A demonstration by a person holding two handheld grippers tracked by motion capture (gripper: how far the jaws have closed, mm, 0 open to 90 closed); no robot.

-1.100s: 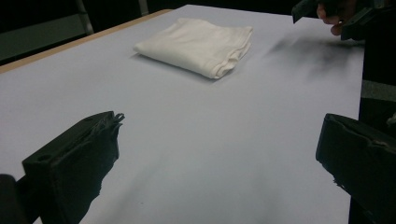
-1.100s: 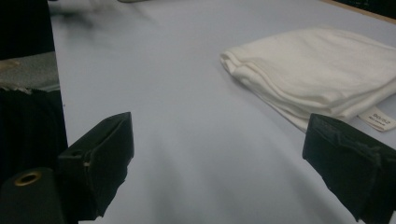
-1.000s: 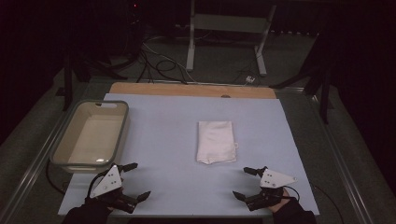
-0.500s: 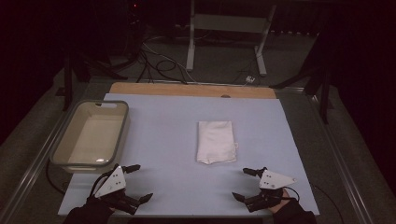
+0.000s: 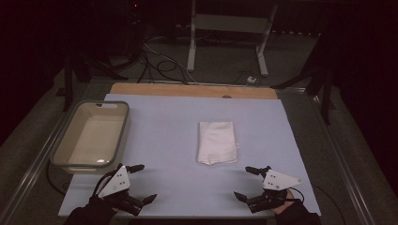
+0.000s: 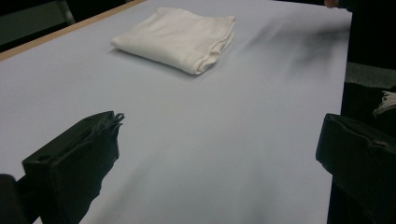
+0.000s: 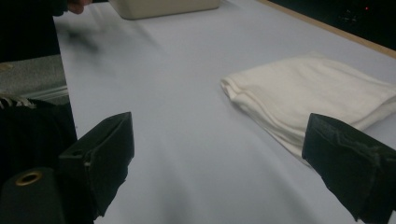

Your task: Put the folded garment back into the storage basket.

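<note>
Jaws of both grippers wide apart, folded cloth (image 5: 216, 142) well ahead, untouched.

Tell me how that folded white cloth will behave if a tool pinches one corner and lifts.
The cloth is probably floppy: its stacked layers show soft, rounded edges in the right gripper view, so a corner pinch would likely let it unfold and hang. It looks light, lying flat on the table cover. Pushed, it would likely bunch up rather than slide whole.
</note>
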